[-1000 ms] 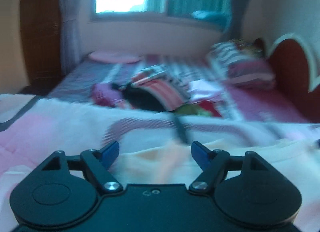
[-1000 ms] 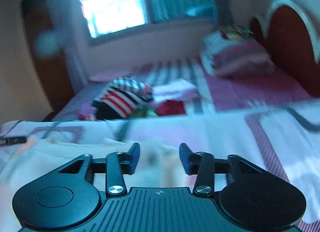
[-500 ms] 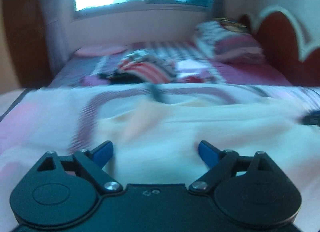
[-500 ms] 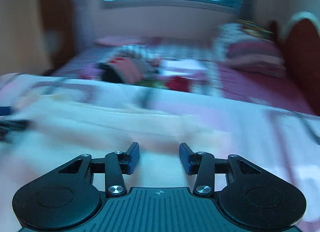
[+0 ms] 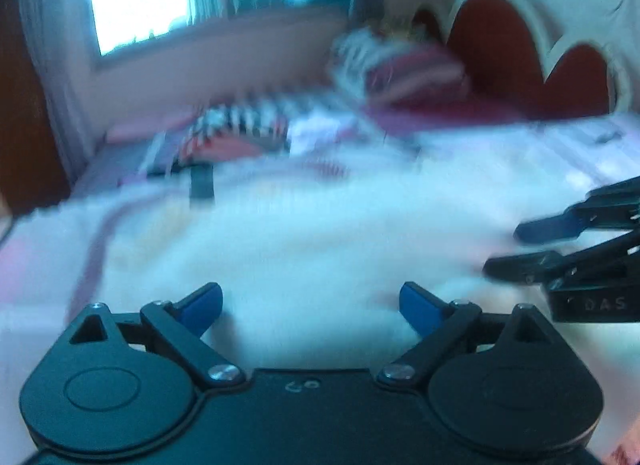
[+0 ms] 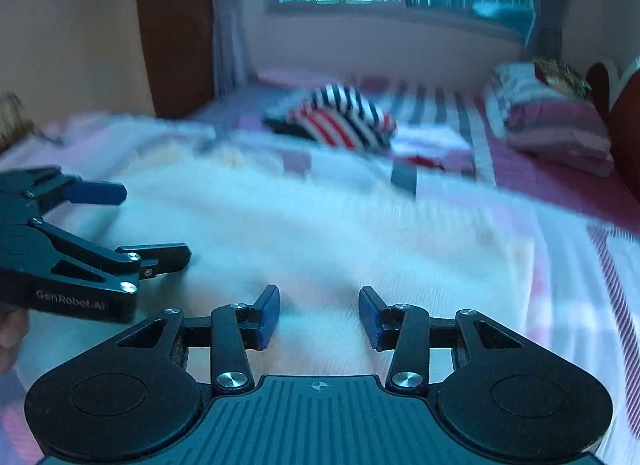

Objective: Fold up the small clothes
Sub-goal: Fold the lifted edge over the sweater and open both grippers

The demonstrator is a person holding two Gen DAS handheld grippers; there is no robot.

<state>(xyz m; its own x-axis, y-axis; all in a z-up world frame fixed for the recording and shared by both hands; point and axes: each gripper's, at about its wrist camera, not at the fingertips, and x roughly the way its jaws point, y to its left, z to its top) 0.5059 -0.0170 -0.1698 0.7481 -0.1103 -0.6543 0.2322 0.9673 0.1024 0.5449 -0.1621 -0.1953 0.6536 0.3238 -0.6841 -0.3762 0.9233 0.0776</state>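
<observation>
1. Left wrist view: the left gripper is being held wide apart over the pale garment spread on the bed; its jaws have just been opening, nothing between them. The right gripper is being seen at right.
2. Right wrist view: the right gripper is being held part-open, empty, over the same garment. Striped clothes are lying well beyond.

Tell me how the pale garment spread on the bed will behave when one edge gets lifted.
The pale garment lies flat and follows the bedding beneath it, so it is probably limp and will drape from the raised edge. It looks thin, so likely light. The open left tongs and right tongs hold nothing; a one-sided lift may bunch it.
</observation>
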